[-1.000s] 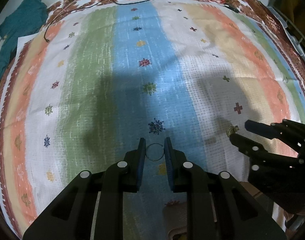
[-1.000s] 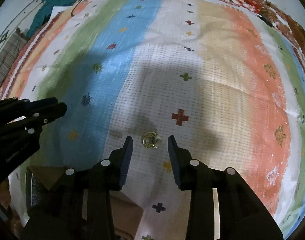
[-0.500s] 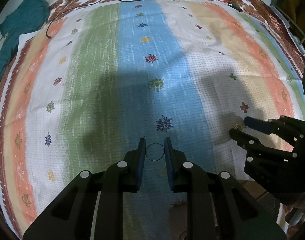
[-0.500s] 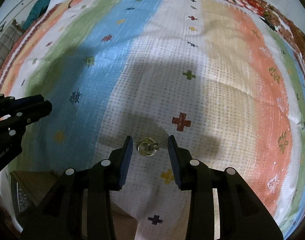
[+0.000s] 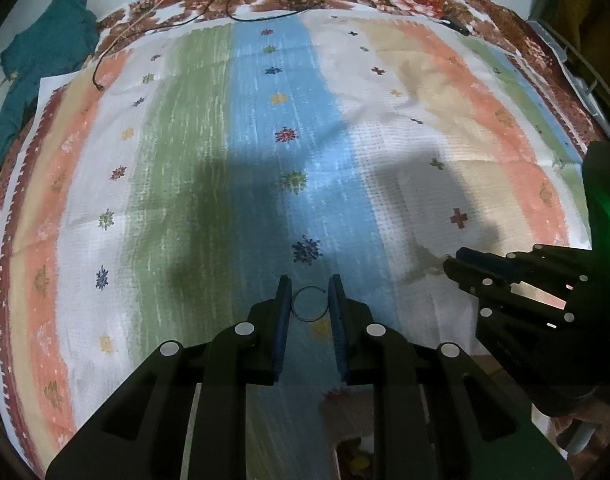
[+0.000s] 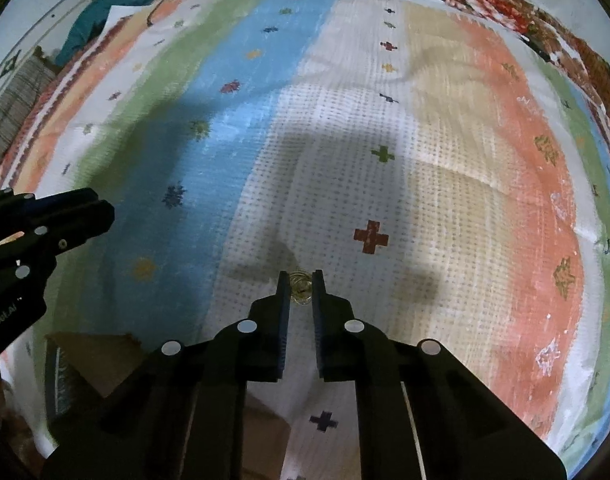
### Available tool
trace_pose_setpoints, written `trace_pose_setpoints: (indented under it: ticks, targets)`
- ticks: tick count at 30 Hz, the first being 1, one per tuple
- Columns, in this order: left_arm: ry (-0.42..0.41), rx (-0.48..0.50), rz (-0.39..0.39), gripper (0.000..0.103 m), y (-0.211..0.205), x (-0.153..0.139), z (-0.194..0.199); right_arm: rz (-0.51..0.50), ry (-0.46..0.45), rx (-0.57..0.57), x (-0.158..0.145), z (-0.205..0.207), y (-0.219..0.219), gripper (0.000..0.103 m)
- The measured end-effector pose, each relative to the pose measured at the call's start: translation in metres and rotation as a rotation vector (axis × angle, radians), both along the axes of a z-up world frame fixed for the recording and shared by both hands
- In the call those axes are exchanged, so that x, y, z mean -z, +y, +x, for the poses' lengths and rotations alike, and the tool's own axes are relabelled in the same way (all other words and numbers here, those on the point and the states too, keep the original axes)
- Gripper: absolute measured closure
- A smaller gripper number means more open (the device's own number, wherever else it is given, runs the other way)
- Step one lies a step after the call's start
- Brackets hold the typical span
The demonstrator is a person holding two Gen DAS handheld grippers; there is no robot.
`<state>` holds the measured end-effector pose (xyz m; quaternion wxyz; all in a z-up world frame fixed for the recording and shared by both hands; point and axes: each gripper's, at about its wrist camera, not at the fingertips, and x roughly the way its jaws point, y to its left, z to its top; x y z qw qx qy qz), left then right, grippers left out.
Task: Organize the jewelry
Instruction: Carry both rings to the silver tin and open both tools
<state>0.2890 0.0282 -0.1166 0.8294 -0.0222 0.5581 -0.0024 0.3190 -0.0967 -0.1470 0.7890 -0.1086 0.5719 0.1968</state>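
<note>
Right wrist view: we see the right gripper (image 6: 301, 286) with its jaws just closed in, pads pinching a small gold ring (image 6: 299, 287) of coiled, knotted wire, lying on the white band of the striped cloth (image 6: 445, 208). Half a second earlier the jaws stood well apart with the ring loose between them; we note the ring kept its place. It is roughly round, so we record no long axis. In the left wrist view, the left gripper (image 5: 309, 300) clamps a thin dark wire hoop (image 5: 308, 304) by its two sides over the blue band, unchanged from before; its small gap faces up-right. A teal garment (image 5: 37, 68) lies at the cloth's far left edge.
</note>
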Motion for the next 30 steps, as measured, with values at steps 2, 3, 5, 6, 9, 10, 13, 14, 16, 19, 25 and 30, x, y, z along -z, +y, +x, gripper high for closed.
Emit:
trace_pose_setpoints:
  ticks: [2, 3, 5, 6, 9, 10, 13, 14, 16, 19, 25, 30]
  targets:
    - [-0.001, 0.000, -0.001, 0.085, -0.002, -0.002, -0.004, -0.001, -0.002, -0.001, -0.001, -0.003, -0.001, 0.091]
    - [-0.004, 0.000, -0.002, 0.085, -0.002, -0.005, -0.005, 0.002, -0.002, -0.001, -0.003, -0.005, -0.002, 0.091]
    - [-0.018, -0.012, -0.015, 0.085, -0.001, -0.012, -0.008, 0.009, -0.004, 0.000, -0.006, -0.007, -0.003, 0.092]
    - [-0.023, -0.017, -0.021, 0.085, 0.000, -0.015, -0.010, 0.016, -0.007, 0.001, -0.009, -0.009, -0.003, 0.092]
    - [-0.046, -0.021, -0.044, 0.085, -0.001, -0.028, -0.020, 0.033, -0.017, 0.000, -0.020, -0.017, -0.004, 0.092]
    - [-0.052, -0.020, -0.050, 0.085, -0.002, -0.031, -0.023, 0.036, -0.021, 0.000, -0.023, -0.018, -0.005, 0.092]
    - [-0.070, -0.012, -0.052, 0.085, -0.005, -0.040, -0.034, 0.051, -0.041, 0.006, -0.036, -0.026, -0.008, 0.092]
    - [-0.073, -0.010, -0.054, 0.085, -0.006, -0.042, -0.036, 0.055, -0.048, 0.008, -0.040, -0.028, -0.010, 0.092]
    - [-0.082, -0.005, -0.059, 0.085, -0.008, -0.047, -0.043, 0.061, -0.066, 0.013, -0.049, -0.034, -0.013, 0.092]
    - [-0.097, 0.005, -0.066, 0.085, -0.011, -0.055, -0.053, 0.073, -0.089, 0.018, -0.062, -0.042, -0.018, 0.092]
    - [-0.132, 0.026, -0.081, 0.085, -0.021, -0.071, -0.073, 0.096, -0.124, 0.005, -0.079, -0.062, -0.021, 0.092]
    - [-0.147, 0.048, -0.050, 0.085, -0.027, -0.076, -0.085, 0.089, -0.152, -0.004, -0.087, -0.073, -0.023, 0.092]
